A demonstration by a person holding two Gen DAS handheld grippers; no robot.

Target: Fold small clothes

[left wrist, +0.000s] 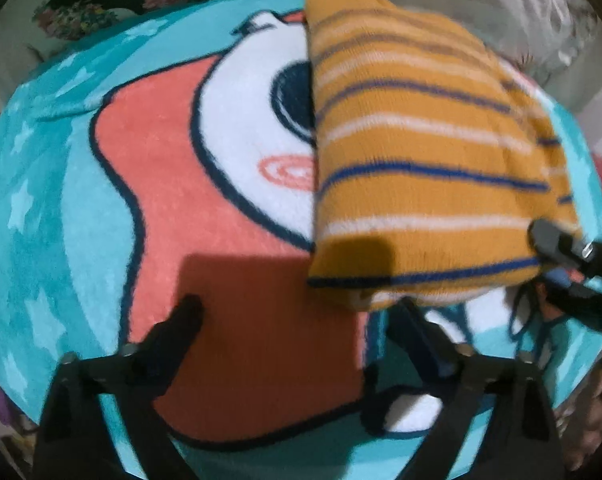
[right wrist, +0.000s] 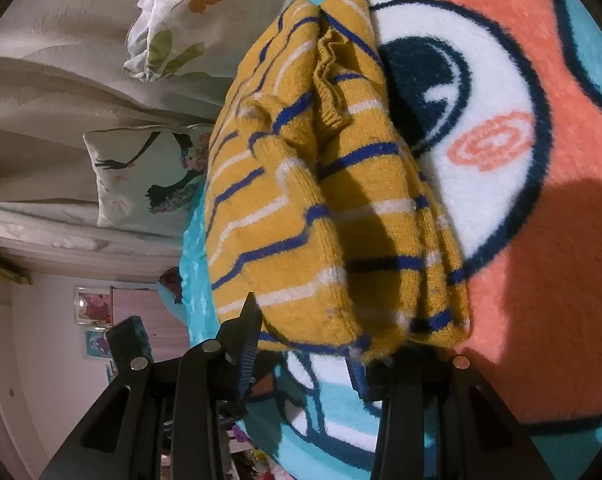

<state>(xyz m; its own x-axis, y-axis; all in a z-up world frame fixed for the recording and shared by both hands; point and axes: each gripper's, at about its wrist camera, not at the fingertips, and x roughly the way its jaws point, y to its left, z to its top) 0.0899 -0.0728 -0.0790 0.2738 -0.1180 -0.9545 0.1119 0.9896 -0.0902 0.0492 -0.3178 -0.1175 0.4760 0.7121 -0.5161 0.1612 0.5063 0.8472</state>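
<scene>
Turquoise fleece blanket [left wrist: 41, 208] with pale stars and a big coral, white and navy cartoon face spreads under both my grippers and fills most of each view. On it lies the mustard-yellow knit garment with blue and white stripes [left wrist: 421, 152], folded into a thick bundle; from my left wrist camera it runs from about twelve o'clock down to four o'clock, covering part of the cartoon's navy eye, and from my right wrist camera [right wrist: 321, 200] it sits at the centre with its layered folds and a ribbed edge facing up. Beyond the blanket, at nine to eleven o'clock in the right view, I see rumpled cream bedding [right wrist: 61, 92] and a white pillow printed with dark figures and flowers [right wrist: 149, 172]. My left gripper [left wrist: 297, 304] is spread, nothing between its fingers, one tip over the coral patch and the other at the bundle's near hem, where I cannot tell if it touches. My right gripper [right wrist: 313, 320] pinches the garment's near end, one finger [right wrist: 247, 320] pressed against its side; it also shows at four o'clock in the left view.
</scene>
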